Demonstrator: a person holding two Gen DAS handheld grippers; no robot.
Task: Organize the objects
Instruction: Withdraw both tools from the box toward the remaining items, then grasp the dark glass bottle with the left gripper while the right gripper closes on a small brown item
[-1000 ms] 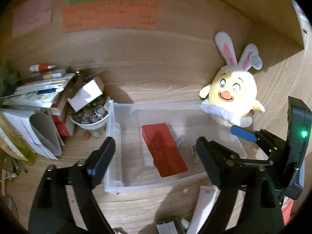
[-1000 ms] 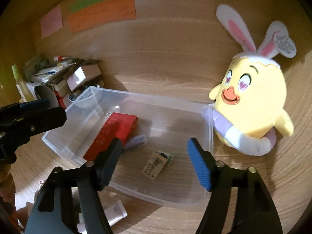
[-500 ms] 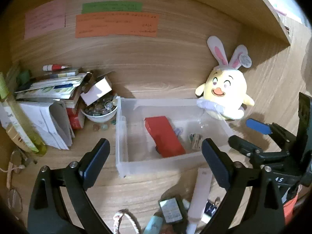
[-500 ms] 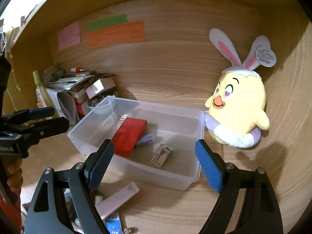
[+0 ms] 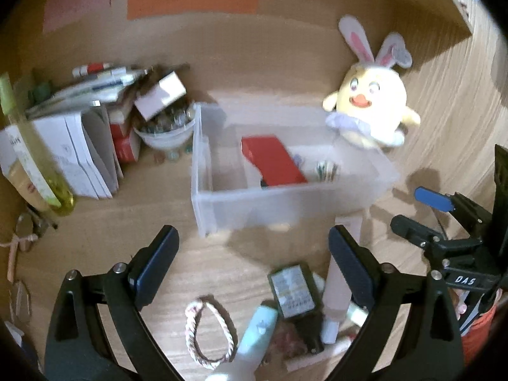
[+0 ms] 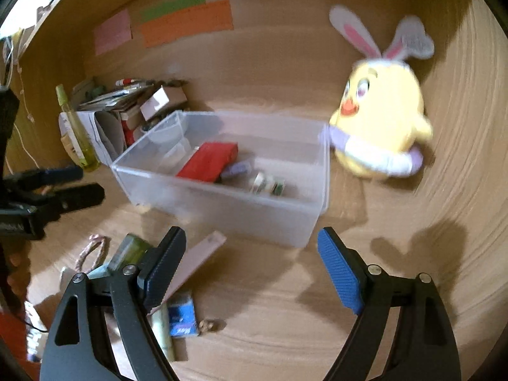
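A clear plastic bin [image 5: 285, 204] [image 6: 222, 212] stands on the wooden desk with a red box [image 5: 273, 158] [image 6: 206, 162] and a few small packets [image 6: 266, 187] inside. My left gripper [image 5: 252, 249] [image 6: 63, 184] is open and empty, above loose items in front of the bin: a braided loop [image 5: 209, 333], a dark labelled box [image 5: 293, 292] and a pale tube [image 5: 336, 285] [image 6: 197, 260]. My right gripper [image 6: 250, 255] [image 5: 419, 214] is open and empty, short of the bin's near right corner. A blue packet [image 6: 182, 317] lies by its left finger.
A yellow plush chick with rabbit ears [image 5: 371, 111] [image 6: 381, 120] sits against the bin's right end. Left of the bin are a bowl of small stones [image 5: 165, 130], a stack of books and papers [image 5: 79, 146] and a yellow-green bottle [image 6: 77, 133]. Coloured notes [image 6: 187, 22] hang on the back wall.
Both grippers have drawn back from the bin, which now looks smaller and farther. The loose items in front of it have come into view. The right jaws stand wider than a second ago.
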